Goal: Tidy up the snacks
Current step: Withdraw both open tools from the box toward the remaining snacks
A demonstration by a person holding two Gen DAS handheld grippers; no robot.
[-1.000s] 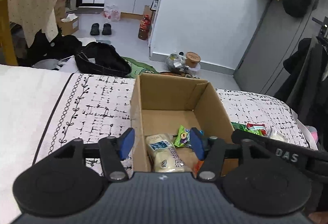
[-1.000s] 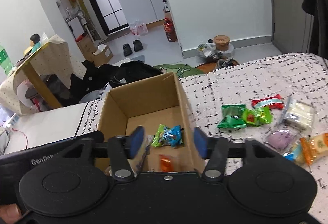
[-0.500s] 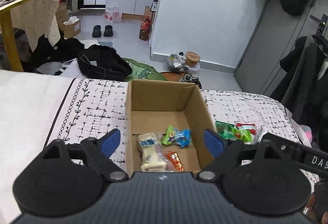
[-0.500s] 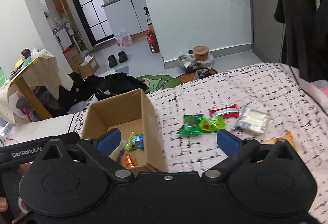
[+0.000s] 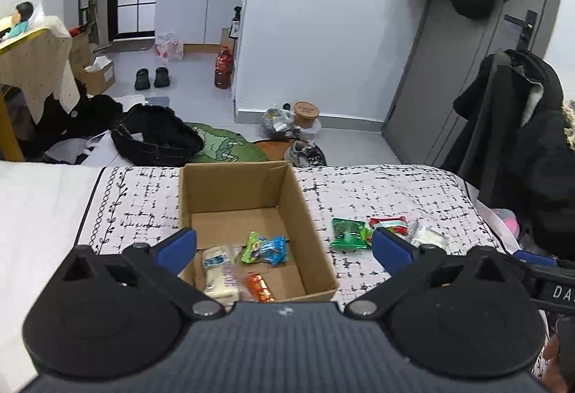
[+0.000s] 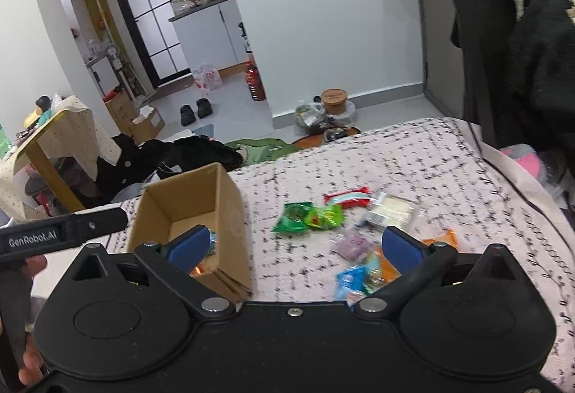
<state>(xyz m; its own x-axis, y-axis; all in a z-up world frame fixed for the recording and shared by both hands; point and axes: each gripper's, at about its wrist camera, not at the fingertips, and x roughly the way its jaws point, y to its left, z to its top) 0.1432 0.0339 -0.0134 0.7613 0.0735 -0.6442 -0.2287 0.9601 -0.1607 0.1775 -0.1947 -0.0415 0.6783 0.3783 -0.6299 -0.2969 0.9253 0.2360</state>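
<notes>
An open cardboard box [image 5: 309, 213] stands on the patterned bedspread [image 5: 377, 184]. Inside it lie a pale bread packet [image 5: 219, 274], a green and blue packet [image 5: 266, 247] and an orange packet [image 5: 258, 287]. My left gripper [image 5: 284, 251] is open and empty above the box's near end. My right gripper [image 6: 294, 247] is open and empty, between the box [image 6: 230, 213] and loose snacks: green packets [image 6: 309, 216], a red packet [image 6: 346, 197], a clear packet [image 6: 393, 209], purple [image 6: 354, 243], blue [image 6: 350, 279] and orange [image 6: 440, 236] ones.
The bed's far edge drops to a floor with a black bag [image 5: 154, 137], a green mat [image 5: 222, 145] and shoes [image 5: 305, 155]. Dark coats [image 6: 532, 62] hang at the right. A covered table [image 6: 61, 137] stands at the left.
Both grippers have opened wide and pulled back and up from the box. The right gripper has swung right, so the loose snacks on the bedspread lie in front of it.
</notes>
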